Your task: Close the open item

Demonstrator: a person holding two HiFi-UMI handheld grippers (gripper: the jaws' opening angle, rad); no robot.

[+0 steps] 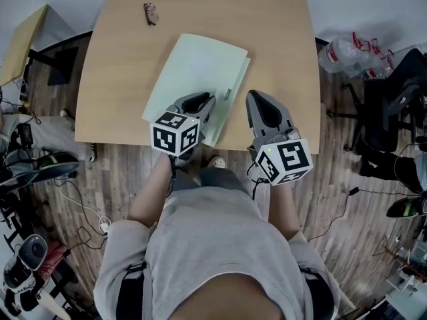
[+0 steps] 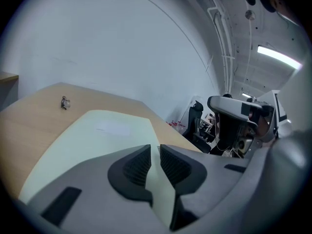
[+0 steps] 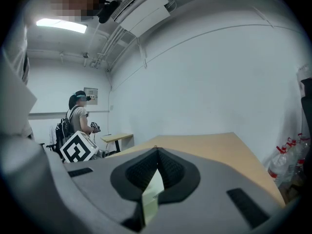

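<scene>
Pale-green folder (image 1: 193, 72) on wood table (image 1: 120, 59) | left claw (image 1: 203, 100) slightly parted astride its near edge | right claw (image 1: 257, 96) clamped on its side edge

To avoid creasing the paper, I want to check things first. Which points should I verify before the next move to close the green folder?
1. Folder cover between the jaws of the left hand-held gripper: ok. A narrow gap shows, so the pads do not press it.
2. Right hand-held gripper shut on a pale green sheet edge: ok.
3. Green folder lies on the table: ok.
4. Small object lies apart from the folder, at the far side: ok.
5. Folder fully closed: cannot tell. Its layers look offset along the right edge.
</scene>
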